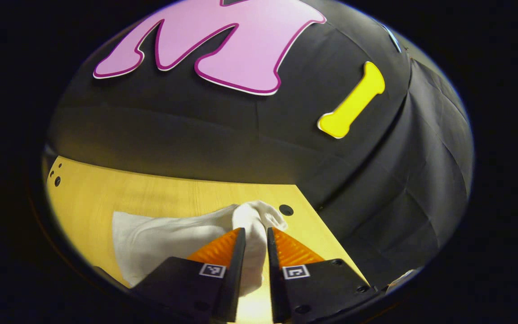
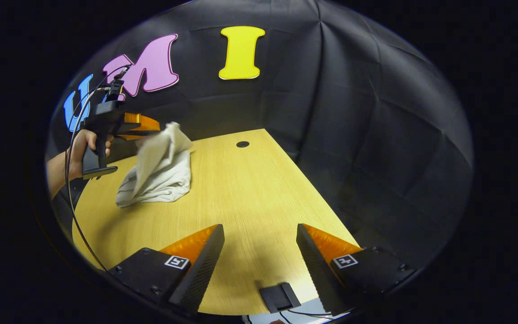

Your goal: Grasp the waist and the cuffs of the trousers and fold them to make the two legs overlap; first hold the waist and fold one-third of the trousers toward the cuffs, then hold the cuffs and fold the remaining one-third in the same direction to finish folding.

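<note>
In the left gripper view, the left gripper [image 1: 256, 234] has its two fingers [image 1: 237, 252] drawn close together, clamped on a bunched fold of the white cloth trousers [image 1: 169, 240]. The pinched fabric rises between the fingers and mushrooms out in a rounded knot just past their tips, while the rest of the garment trails away to the left and lies on the pale yellow wooden desk [image 1: 106, 189]. A small round dark hole [image 1: 286, 209] in the desk top sits just beside the knot of cloth, to its right.

In the right gripper view, a hand [image 2: 81, 148] at the far left holds the left gripper [image 2: 144, 128] above the desk [image 2: 250, 189], and a thin black cable [image 2: 68, 180] loops down from it. The trousers [image 2: 160, 171] hang from its fingers in a tilted flap (the upper part lifted clear, the lower part resting in a loose heap on the desk). Farther right, the round hole [image 2: 242, 144] lies near the desk's back edge. At the bottom, the right gripper [image 2: 260, 231] has its fingers [image 2: 205, 256] spread wide apart, holding nothing and well apart from the trousers, with bare desk between them. A small black block [image 2: 279, 297] sits at the desk's near edge.
</note>
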